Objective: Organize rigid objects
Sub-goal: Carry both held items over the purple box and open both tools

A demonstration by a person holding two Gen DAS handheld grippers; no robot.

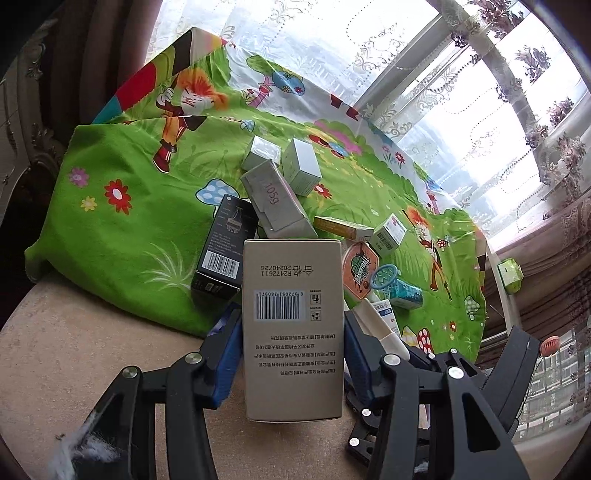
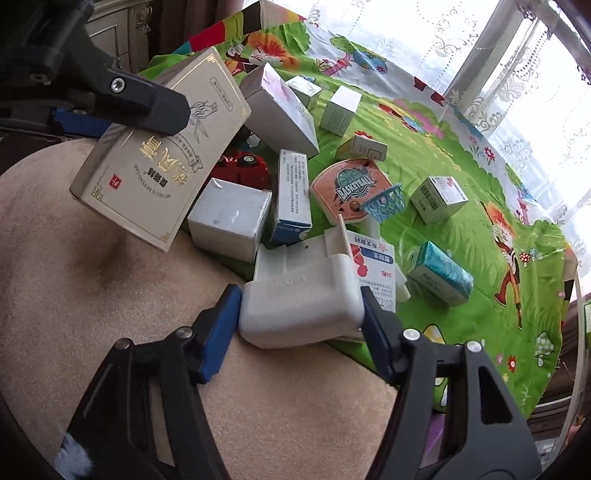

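The left gripper clamped the tan carton and held it up off the beige cushion, while the right gripper closed around the white plastic block, both blue pads touching its sides, at the green cloth's edge.

Home room: lace curtains at window, carved cabinet, cartoon cloth over beige cushion.
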